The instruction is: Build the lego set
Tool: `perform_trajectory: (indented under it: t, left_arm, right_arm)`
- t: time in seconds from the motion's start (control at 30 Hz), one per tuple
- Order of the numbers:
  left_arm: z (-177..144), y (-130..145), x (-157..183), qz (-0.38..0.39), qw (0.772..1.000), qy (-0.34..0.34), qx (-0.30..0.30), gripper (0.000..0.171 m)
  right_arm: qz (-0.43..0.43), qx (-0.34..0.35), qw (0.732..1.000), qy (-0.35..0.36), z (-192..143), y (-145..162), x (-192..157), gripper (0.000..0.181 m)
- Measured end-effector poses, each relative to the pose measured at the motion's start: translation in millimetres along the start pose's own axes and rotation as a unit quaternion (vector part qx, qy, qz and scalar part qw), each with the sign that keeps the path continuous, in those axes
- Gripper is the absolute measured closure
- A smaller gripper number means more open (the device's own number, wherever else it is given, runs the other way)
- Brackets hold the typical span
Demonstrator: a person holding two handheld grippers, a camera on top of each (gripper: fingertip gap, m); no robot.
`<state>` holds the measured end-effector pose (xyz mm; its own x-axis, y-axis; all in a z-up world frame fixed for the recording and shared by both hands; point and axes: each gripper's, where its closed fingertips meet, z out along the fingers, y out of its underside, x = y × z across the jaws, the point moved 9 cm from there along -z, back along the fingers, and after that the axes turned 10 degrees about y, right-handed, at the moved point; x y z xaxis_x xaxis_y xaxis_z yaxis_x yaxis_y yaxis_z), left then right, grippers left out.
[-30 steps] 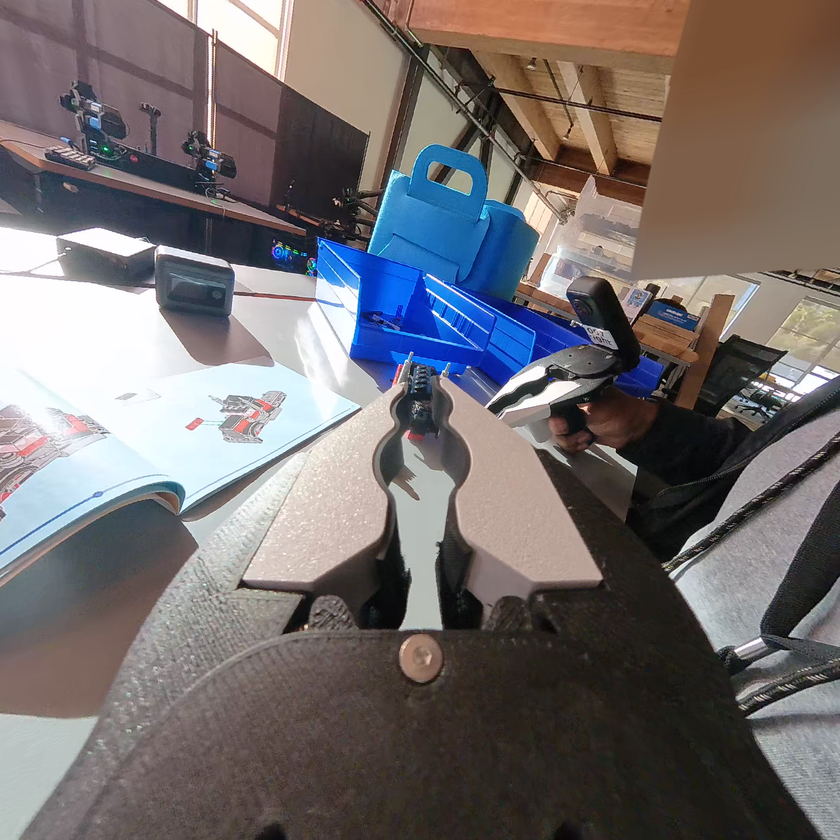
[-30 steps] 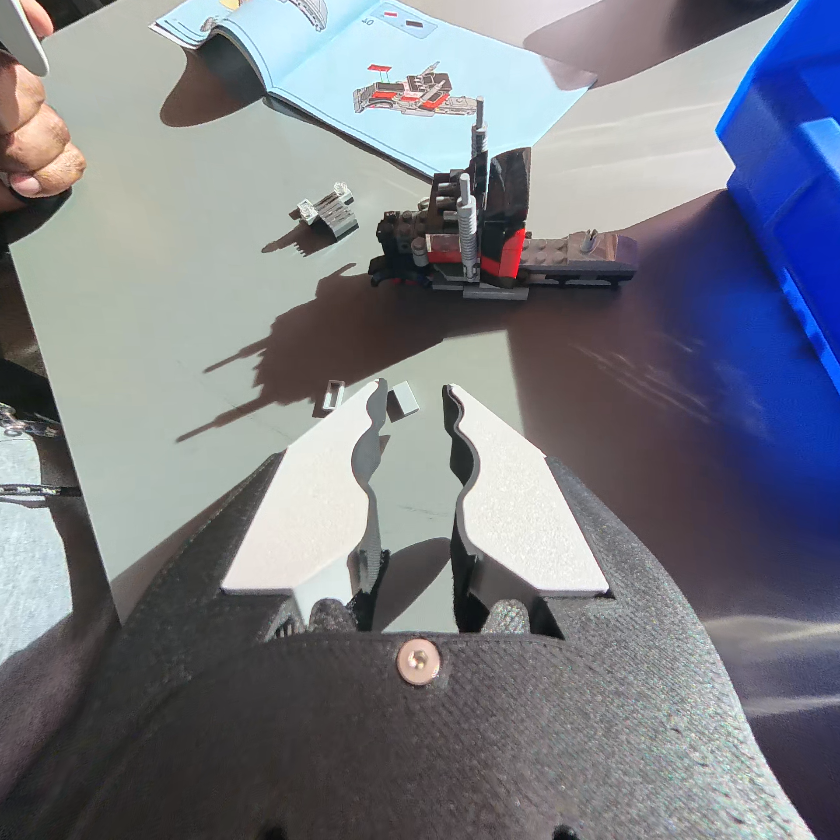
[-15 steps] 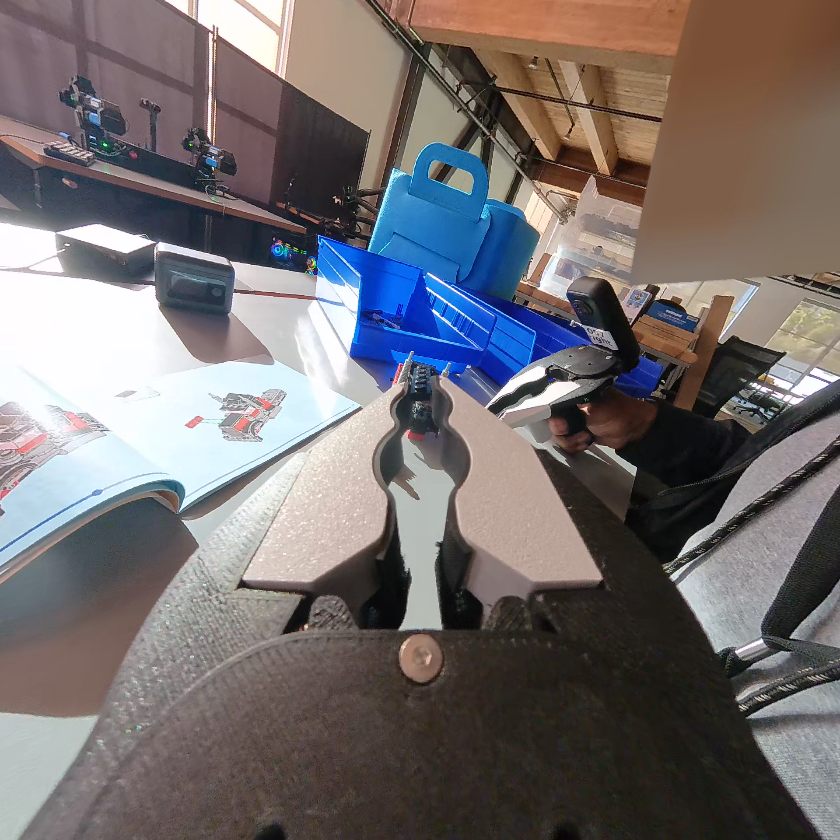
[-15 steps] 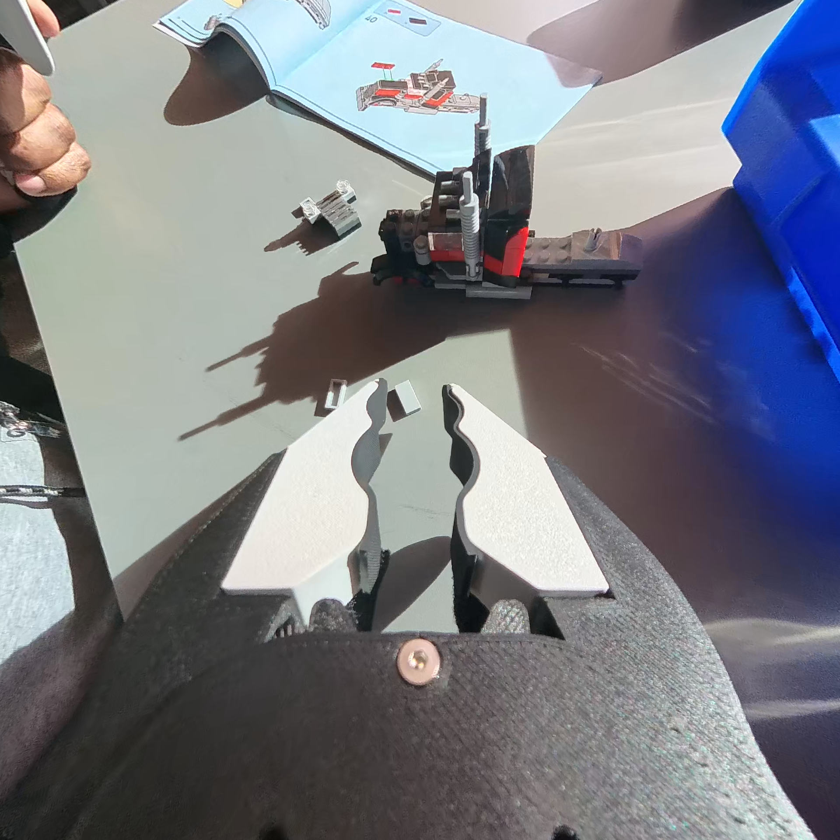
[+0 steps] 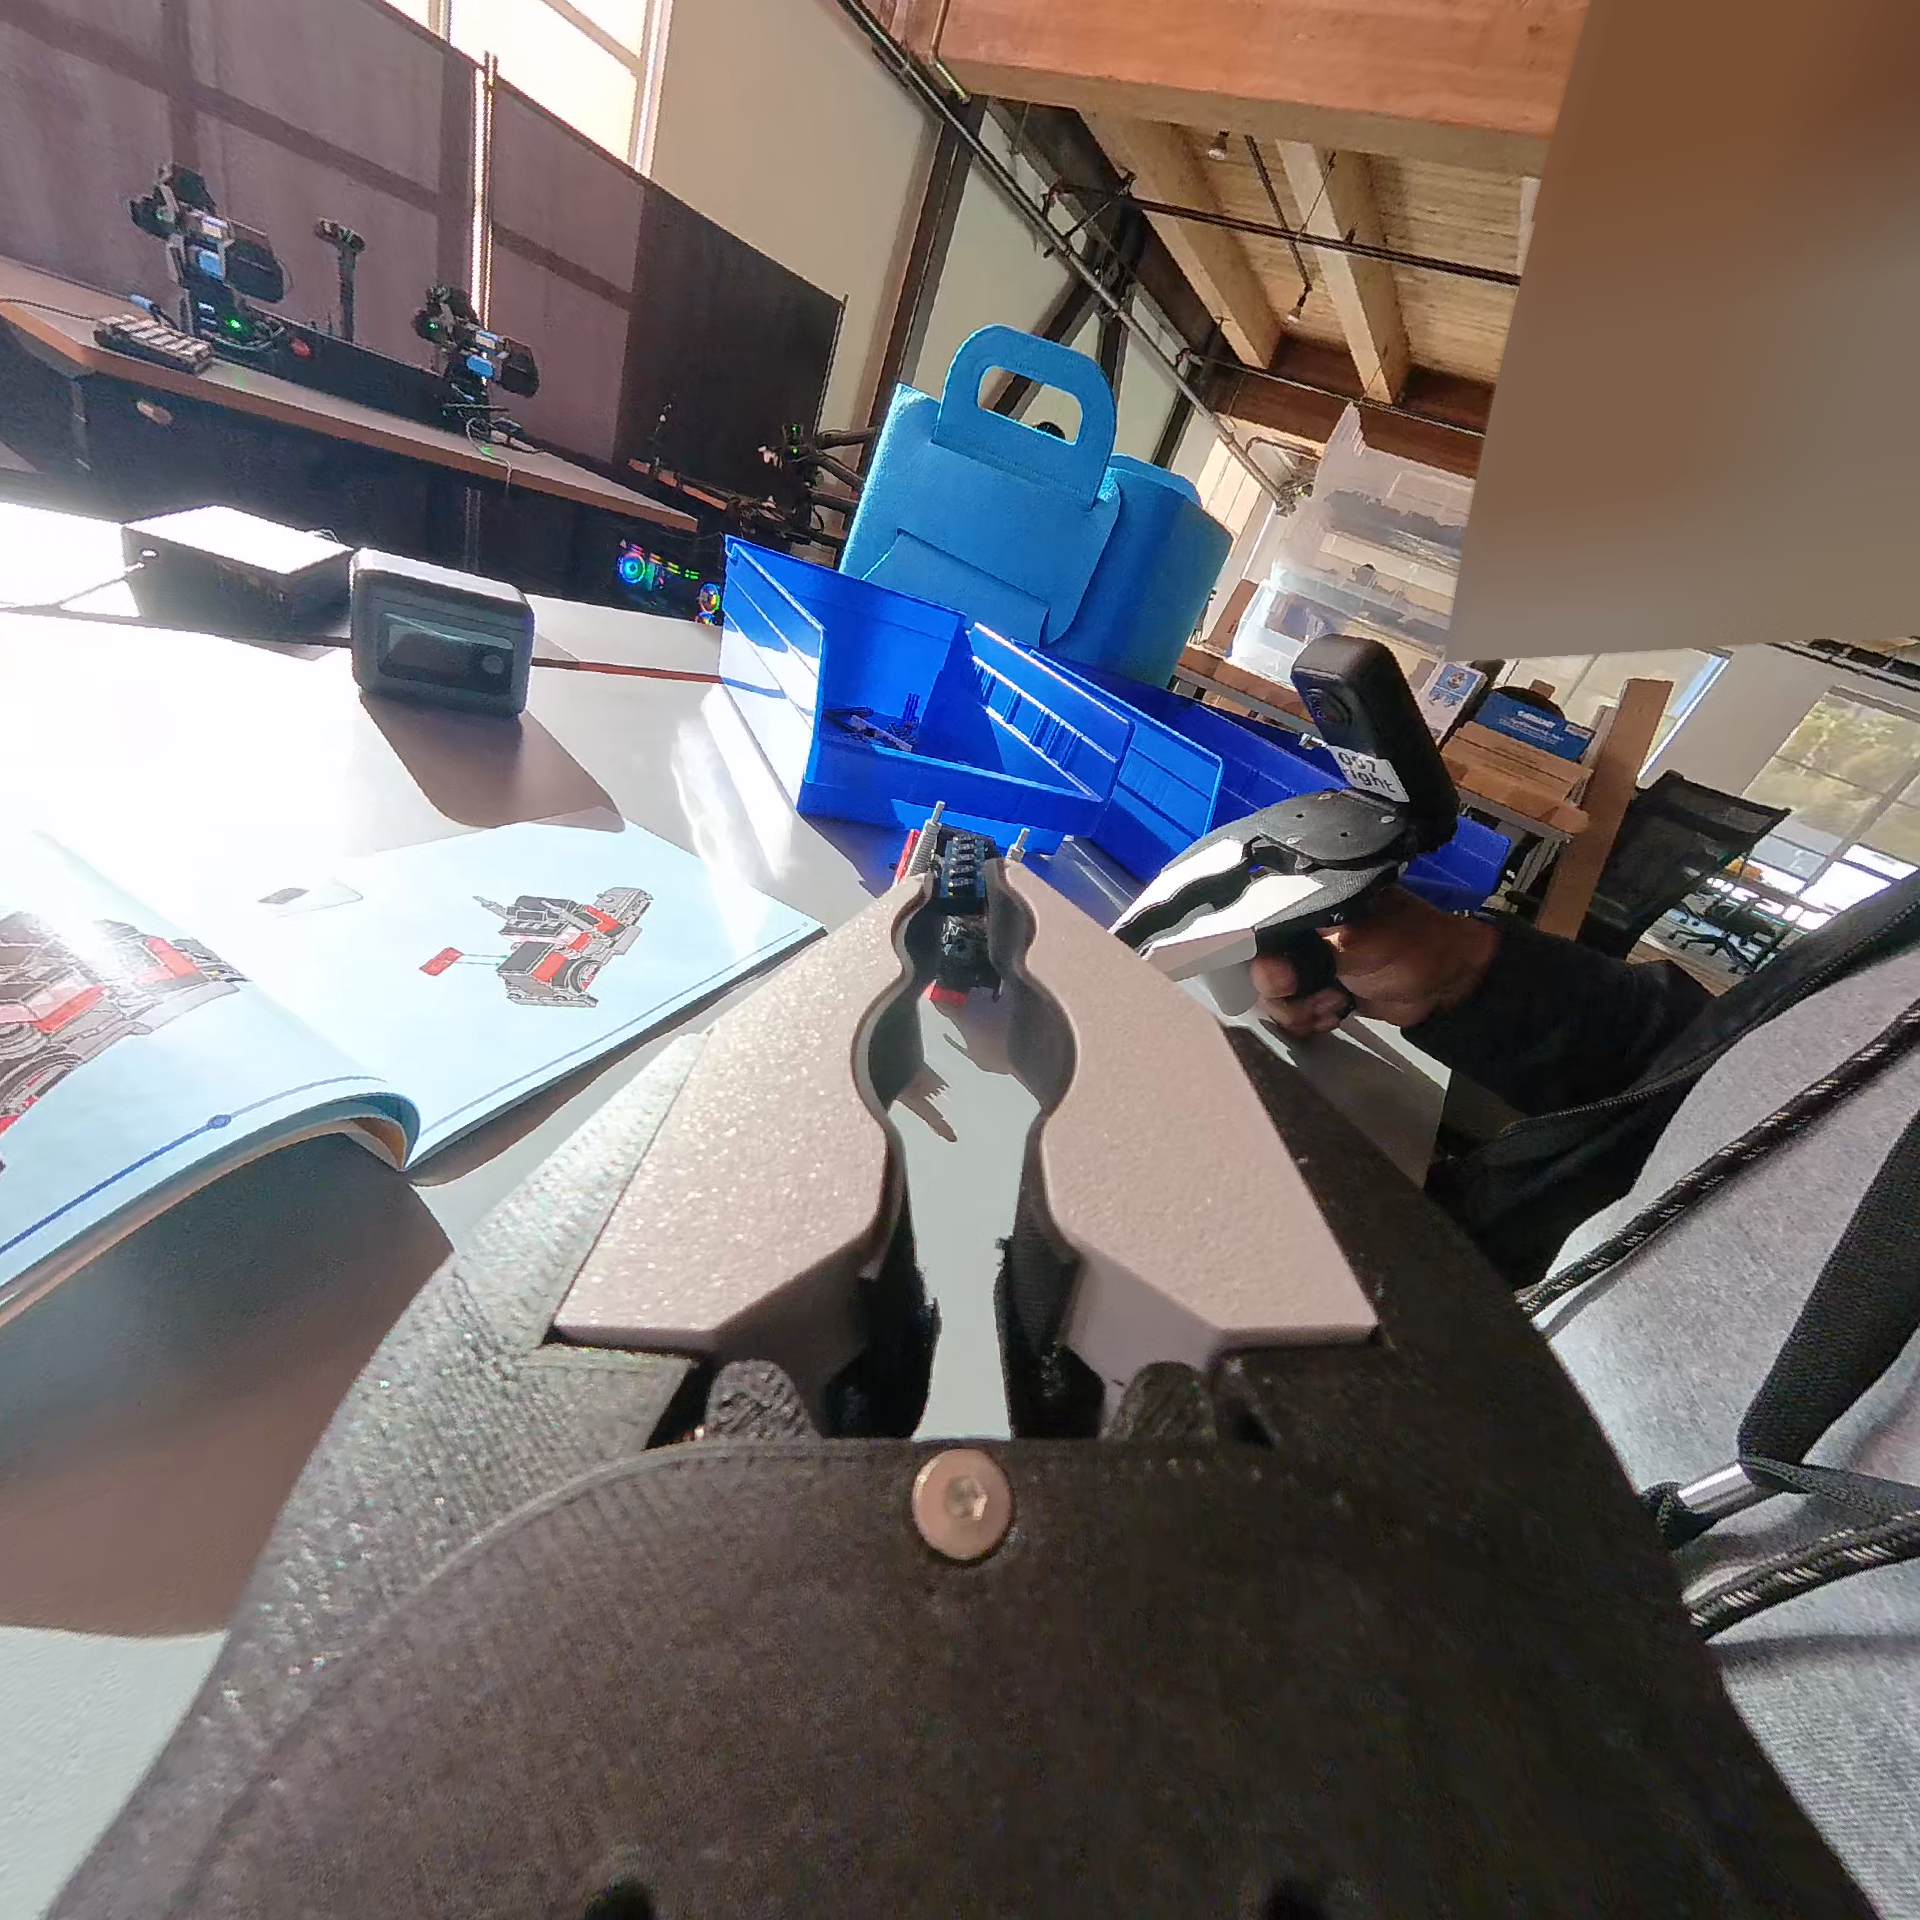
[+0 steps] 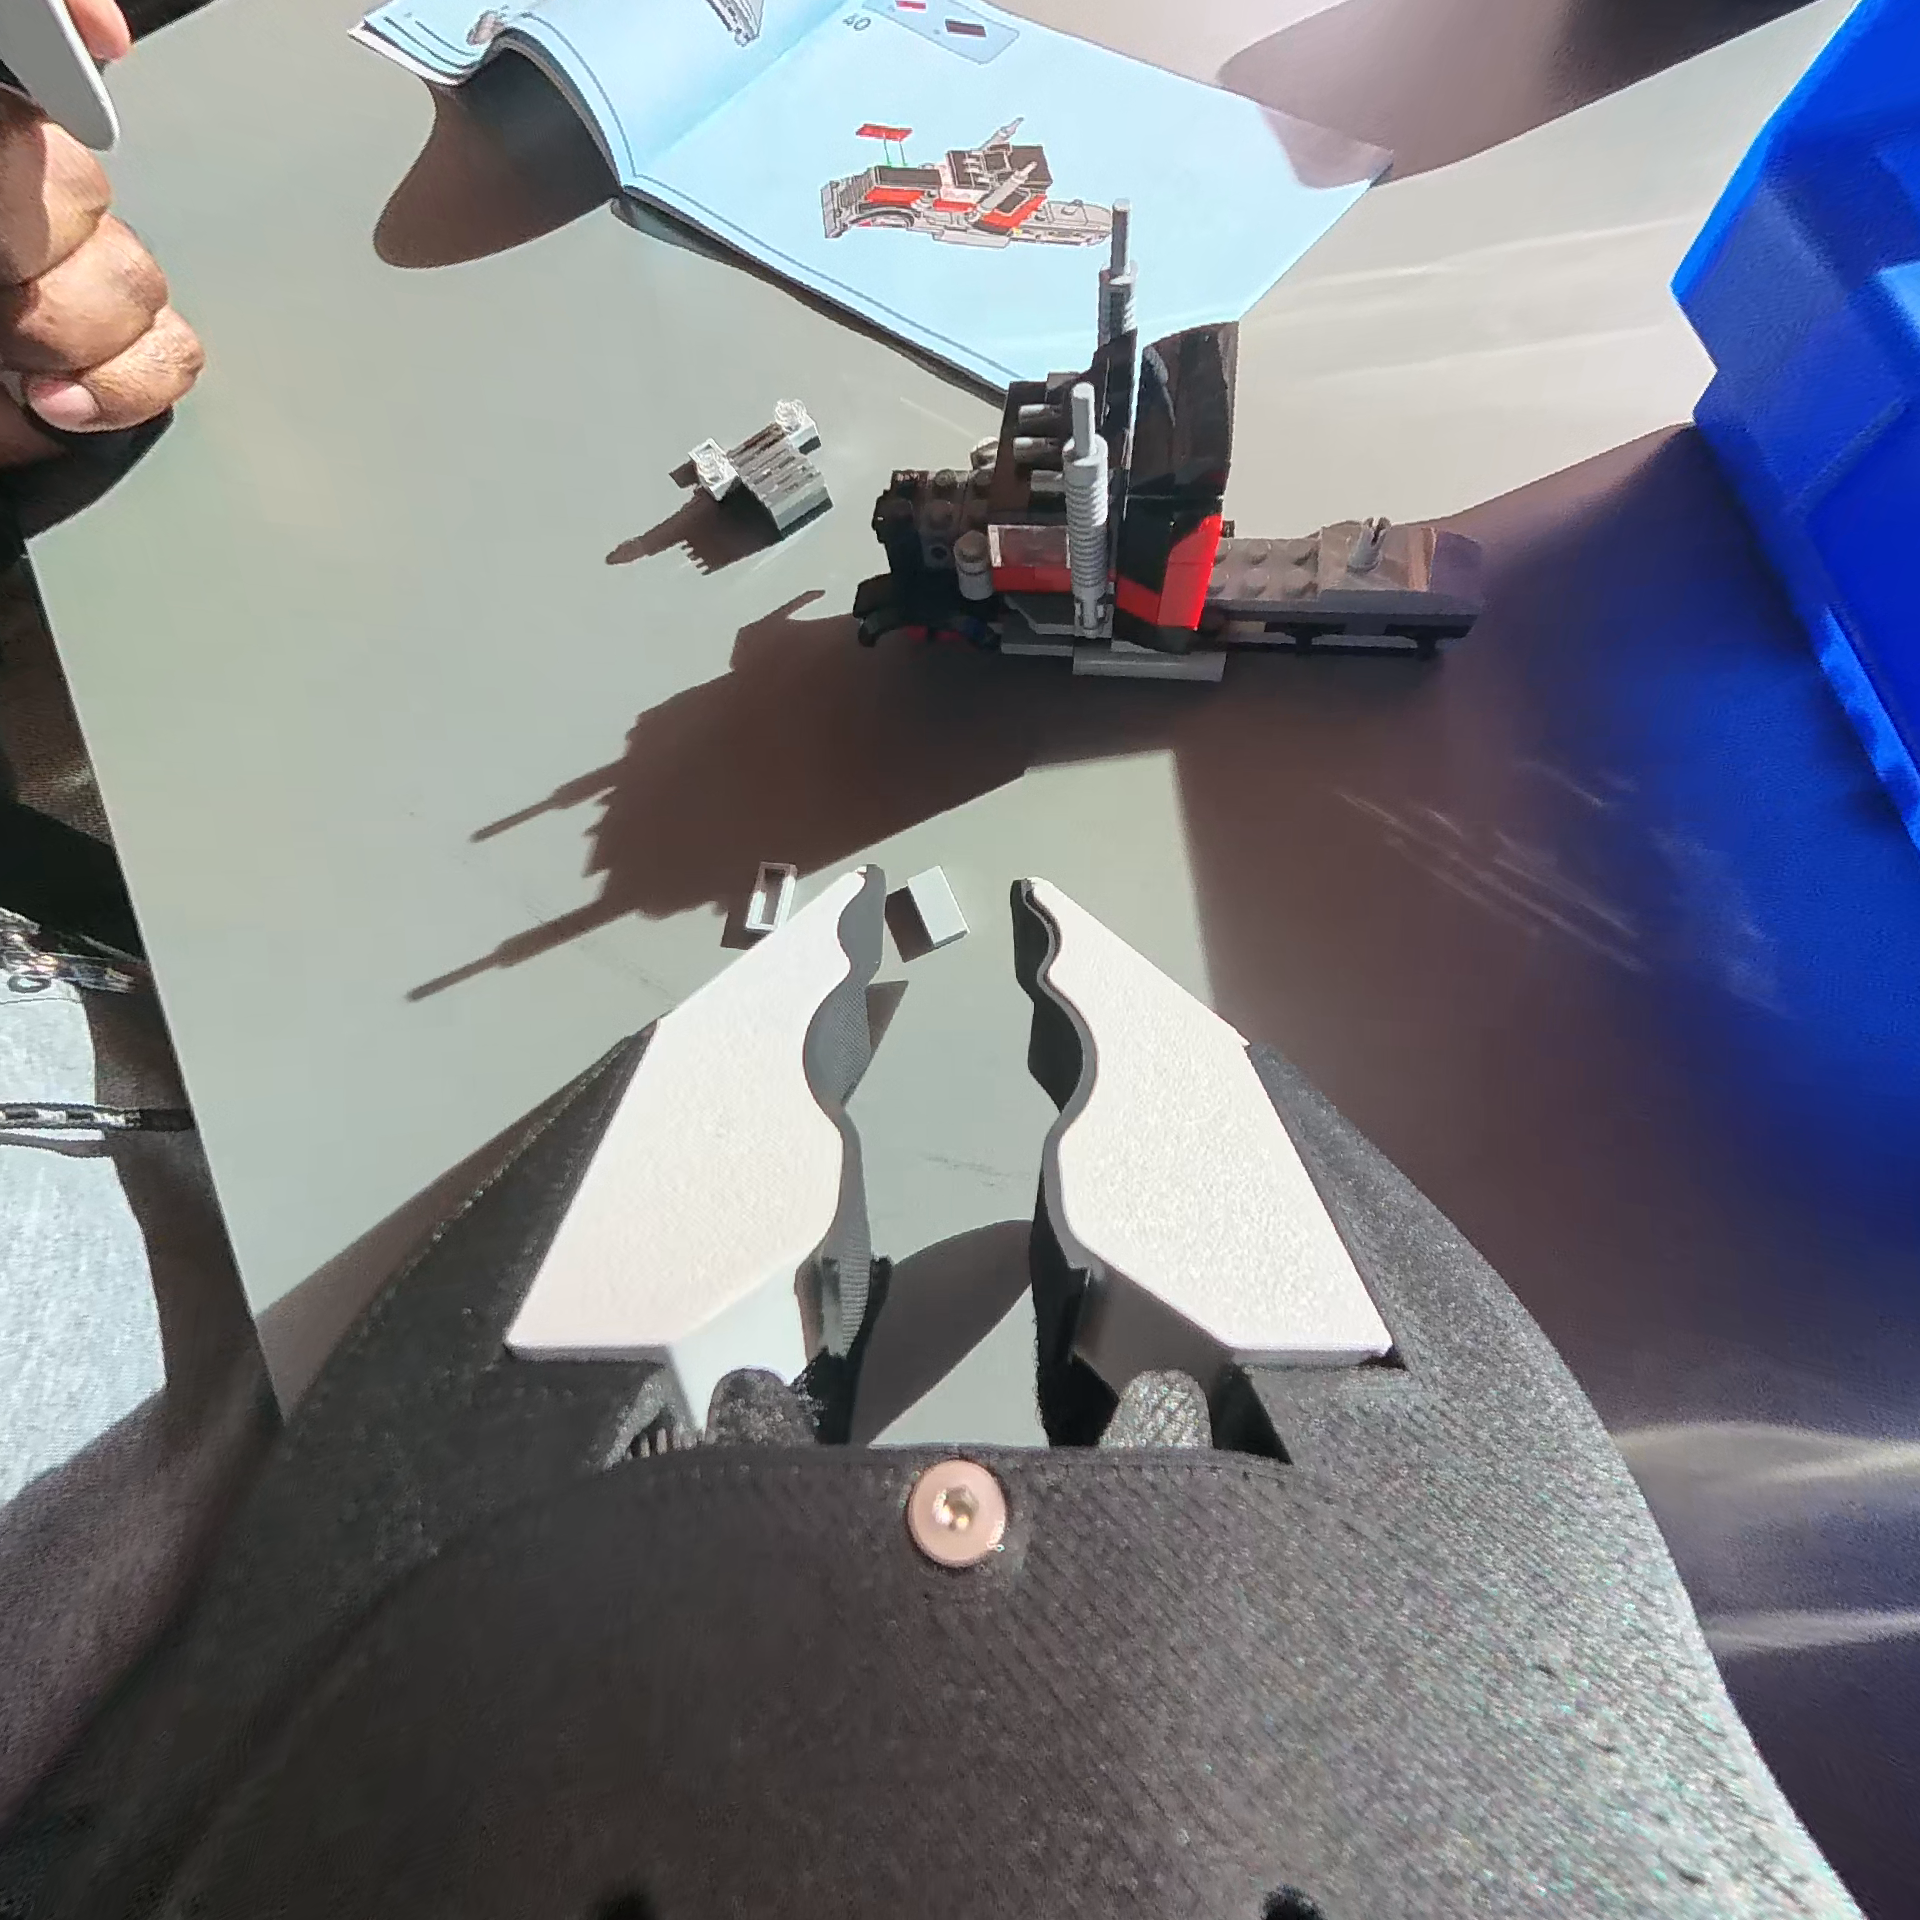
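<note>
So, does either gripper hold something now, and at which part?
Nothing is held. The right gripper is open near a small grey tile lying on the table. The left gripper only frames the toy truck, which stands alone.

Open-plan workshop or lab-type office. Exposed wooden ceiling beams [image 5: 1299, 197], big windows [image 5: 1829, 769], dark partition panels [image 5: 727, 343]. Long bench [image 5: 343, 416] at the back carries camera rigs [image 5: 213, 260] and lit electronics. Office chairs [image 5: 1662, 862] far right. Blue parts bins [image 5: 935, 717] sit on the grey counter [image 5: 260, 748].
</note>
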<state>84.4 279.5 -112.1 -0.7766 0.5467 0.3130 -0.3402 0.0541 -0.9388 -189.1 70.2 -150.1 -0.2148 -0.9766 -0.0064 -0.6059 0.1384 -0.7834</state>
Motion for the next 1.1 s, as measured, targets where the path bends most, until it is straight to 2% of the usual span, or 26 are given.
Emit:
perform_trajectory:
  t: [0.5, 0.77, 1.1]
  left_arm:
    - [0.3, 0.3, 0.2, 0.0, 1.0, 0.002, -0.001, 0.163]
    - [2.0, 1.5, 0.7, -0.003, 1.0, 0.007, -0.01, 0.163]
    - [7.5, 5.2, 4.5, -0.011, 0.999, 0.029, -0.035, 0.163]
  right_arm:
    - [0.0, 0.001, 1.0, -0.006, -0.1, 0.1, -0.3, 0.155]
    - [0.003, 0.004, 0.999, -0.033, -2.4, 1.2, -0.3, 0.155]
    - [-0.04, -0.041, 0.998, -0.023, 9.2, 1.2, -4.0, 0.157]
